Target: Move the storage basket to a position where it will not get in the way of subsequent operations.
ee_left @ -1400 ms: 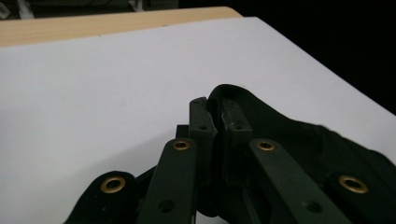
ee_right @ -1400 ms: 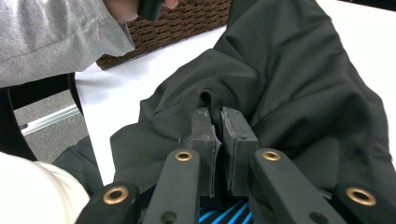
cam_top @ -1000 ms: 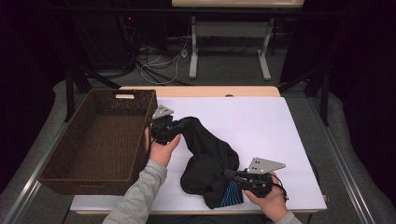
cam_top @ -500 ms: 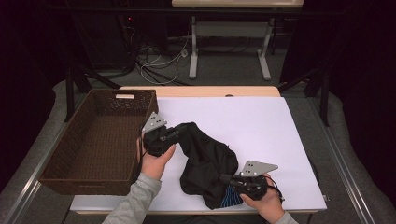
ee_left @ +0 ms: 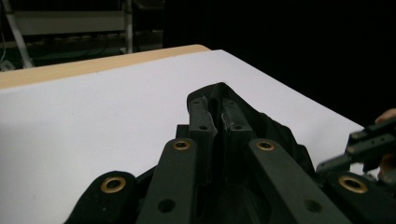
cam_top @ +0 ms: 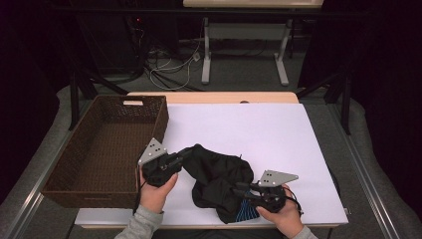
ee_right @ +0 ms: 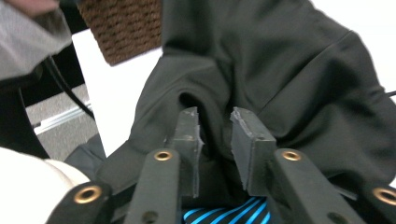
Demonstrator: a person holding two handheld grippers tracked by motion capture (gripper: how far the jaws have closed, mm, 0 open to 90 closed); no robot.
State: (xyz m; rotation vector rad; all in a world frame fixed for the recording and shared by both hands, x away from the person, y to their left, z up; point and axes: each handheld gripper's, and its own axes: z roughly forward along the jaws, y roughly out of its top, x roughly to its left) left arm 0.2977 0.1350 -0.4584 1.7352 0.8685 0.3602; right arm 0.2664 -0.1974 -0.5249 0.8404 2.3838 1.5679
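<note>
A black garment (cam_top: 219, 175) with a blue-striped lining (cam_top: 245, 213) lies crumpled on the white table top (cam_top: 259, 132) near its front edge. My left gripper (cam_top: 182, 158) is at the garment's left end, beside the basket, shut on a fold of the black cloth (ee_left: 215, 100). My right gripper (cam_top: 240, 191) sits at the garment's near right side. Its jaws have just been opening and now stand a little apart (ee_right: 215, 127), over the dark cloth (ee_right: 280, 70), with the striped lining (ee_right: 224, 214) below them.
A brown wicker basket (cam_top: 149, 107) stands on the left of the table, close to my left hand. In the left gripper view the other gripper (ee_left: 369, 142) shows at the right edge. Table legs and cables lie on the floor beyond the far edge.
My left gripper has moved toward the near edge and slightly left, along the basket's side, dragging the garment's end with it. The right hand has stayed put.
</note>
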